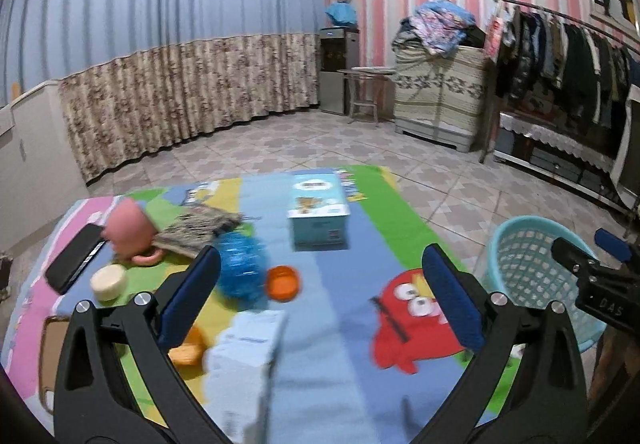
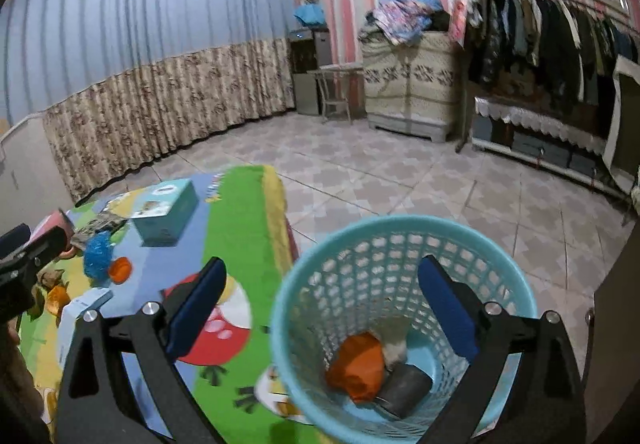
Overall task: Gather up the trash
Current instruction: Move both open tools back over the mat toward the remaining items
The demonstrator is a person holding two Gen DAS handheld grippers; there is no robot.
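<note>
The right tongs (image 2: 320, 308) hung released and empty above the basket (image 2: 400, 232), orange trash (image 2: 356, 368) lying at its bottom. The left tongs (image 1: 320, 296) gaped empty over the table (image 1: 340, 276), with peel scraps (image 1: 188, 352) just beneath the left pad. Best to descend squarely, straddling one scrap before clenching.
</note>
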